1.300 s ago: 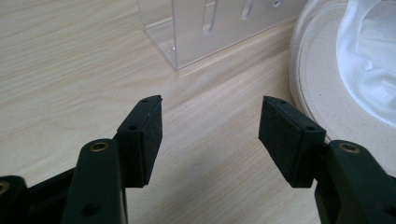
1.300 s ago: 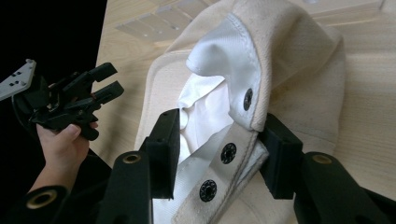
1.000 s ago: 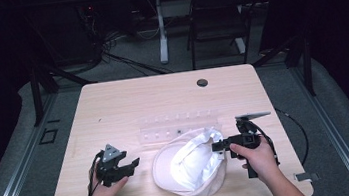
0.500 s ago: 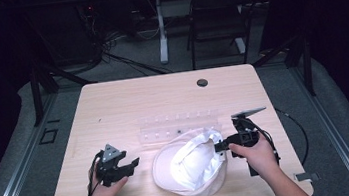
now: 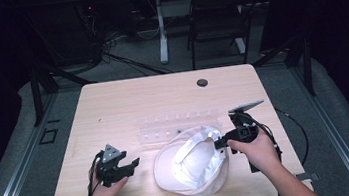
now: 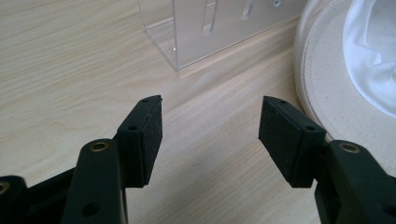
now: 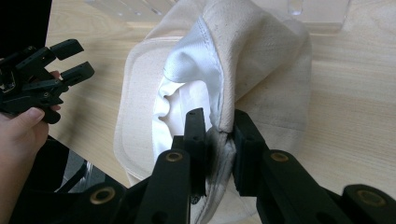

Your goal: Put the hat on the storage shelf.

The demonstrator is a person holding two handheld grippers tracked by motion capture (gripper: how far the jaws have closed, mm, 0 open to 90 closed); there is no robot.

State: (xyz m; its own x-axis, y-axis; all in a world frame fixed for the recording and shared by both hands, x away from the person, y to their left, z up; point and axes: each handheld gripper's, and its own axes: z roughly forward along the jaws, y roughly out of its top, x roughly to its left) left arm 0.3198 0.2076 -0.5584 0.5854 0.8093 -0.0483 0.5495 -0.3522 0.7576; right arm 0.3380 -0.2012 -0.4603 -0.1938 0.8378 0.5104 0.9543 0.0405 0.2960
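Pinching hat rim: right claw [image 7: 219, 133] has just closed on the cream bucket hat [image 5: 190, 161] | hat at near-centre table [image 5: 113, 105], right edge lifted | left claw [image 5: 129, 165] wide, empty, just left of brim.

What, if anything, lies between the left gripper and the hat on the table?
Nothing visible. The left gripper stands open over bare table, with the hat brim just beside its right jaw. The clear acrylic rack sits farther ahead, off that path.
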